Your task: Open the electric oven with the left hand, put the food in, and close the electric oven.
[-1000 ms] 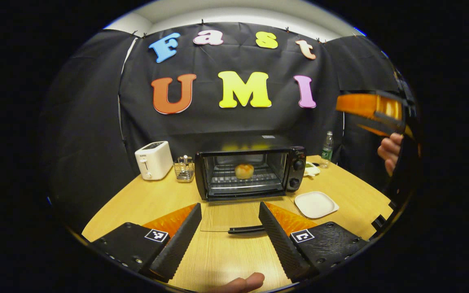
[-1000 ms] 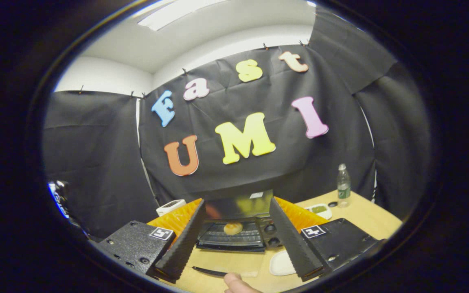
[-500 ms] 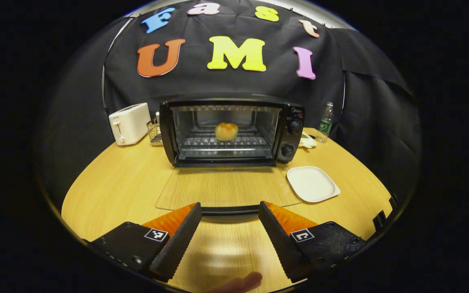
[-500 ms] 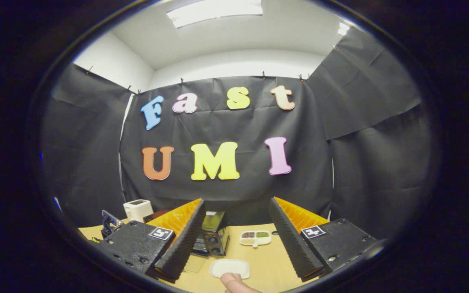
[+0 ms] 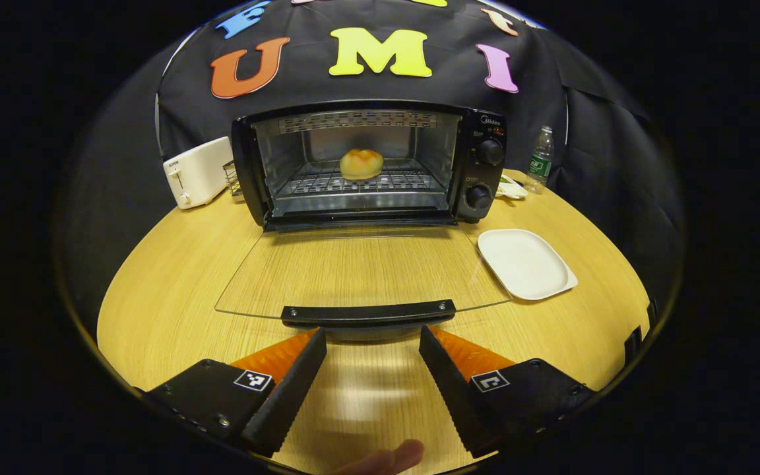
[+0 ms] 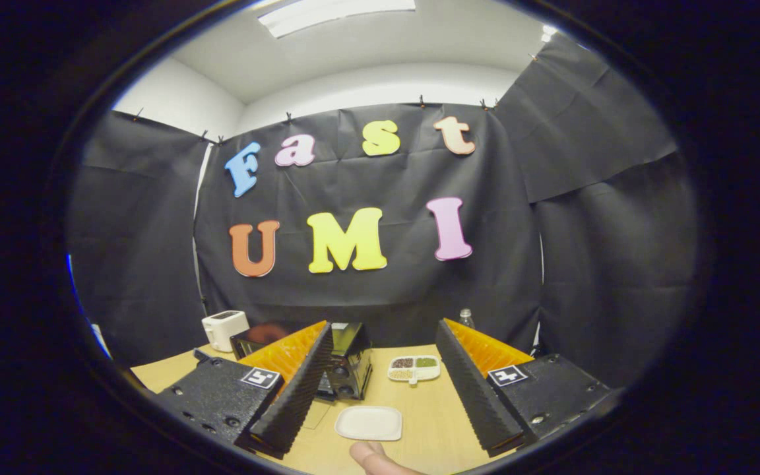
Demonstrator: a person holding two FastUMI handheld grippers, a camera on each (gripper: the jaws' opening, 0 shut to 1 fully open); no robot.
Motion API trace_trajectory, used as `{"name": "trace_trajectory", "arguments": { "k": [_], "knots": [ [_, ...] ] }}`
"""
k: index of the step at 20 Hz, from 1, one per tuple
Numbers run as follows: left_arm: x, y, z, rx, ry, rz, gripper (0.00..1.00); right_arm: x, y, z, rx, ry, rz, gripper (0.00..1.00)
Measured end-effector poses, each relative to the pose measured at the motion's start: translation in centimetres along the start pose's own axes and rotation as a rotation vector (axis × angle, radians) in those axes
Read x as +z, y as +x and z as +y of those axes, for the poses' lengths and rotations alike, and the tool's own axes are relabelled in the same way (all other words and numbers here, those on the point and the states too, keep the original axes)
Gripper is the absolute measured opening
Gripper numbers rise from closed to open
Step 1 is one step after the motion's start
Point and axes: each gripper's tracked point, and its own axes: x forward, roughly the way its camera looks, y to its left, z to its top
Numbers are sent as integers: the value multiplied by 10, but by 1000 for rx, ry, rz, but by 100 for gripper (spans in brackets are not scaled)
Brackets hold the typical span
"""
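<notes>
The black electric oven [image 5: 479,165] stands at the back of the wooden table [image 5: 175,277] with its glass door [image 5: 360,270] folded flat down. A round golden bun [image 5: 361,163] rests on the oven's wire rack. The door's black handle [image 5: 368,313] lies just ahead of my left gripper [image 5: 372,340], which is open and holds nothing. My right gripper [image 6: 384,346] is open too and raised well back from the table, with the oven [image 6: 350,359] partly hidden behind its left finger.
An empty white plate [image 5: 526,263] lies right of the door, also seen as the plate [image 6: 369,423] from the right gripper. A white toaster [image 5: 196,172] and a wire rack stand left of the oven. A bottle [image 5: 539,161] and a divided dish [image 6: 413,369] sit at the back right.
The left gripper has come down and closer to the oven, so the door handle now lies right at its fingertips. The right gripper has lifted away and swung right.
</notes>
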Motion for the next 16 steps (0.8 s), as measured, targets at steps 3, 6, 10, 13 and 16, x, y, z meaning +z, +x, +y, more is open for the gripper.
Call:
{"name": "trace_trajectory", "arguments": {
  "k": [3,6,10,13,16],
  "knots": [
    [-2,5,2,12,-8,19,94,-7,3,-2,2,7,8,96],
    [5,12,3,24,-30,27,94,-14,6,-4,4,-3,18,96],
    [9,10,2,26,-23,39,93,-23,8,2,22,-16,35,96],
    [14,6,1,26,-25,27,93,-24,8,2,24,-15,32,96],
    [24,0,1,27,-24,4,93,-24,8,-2,11,2,19,96]
  ]
}}
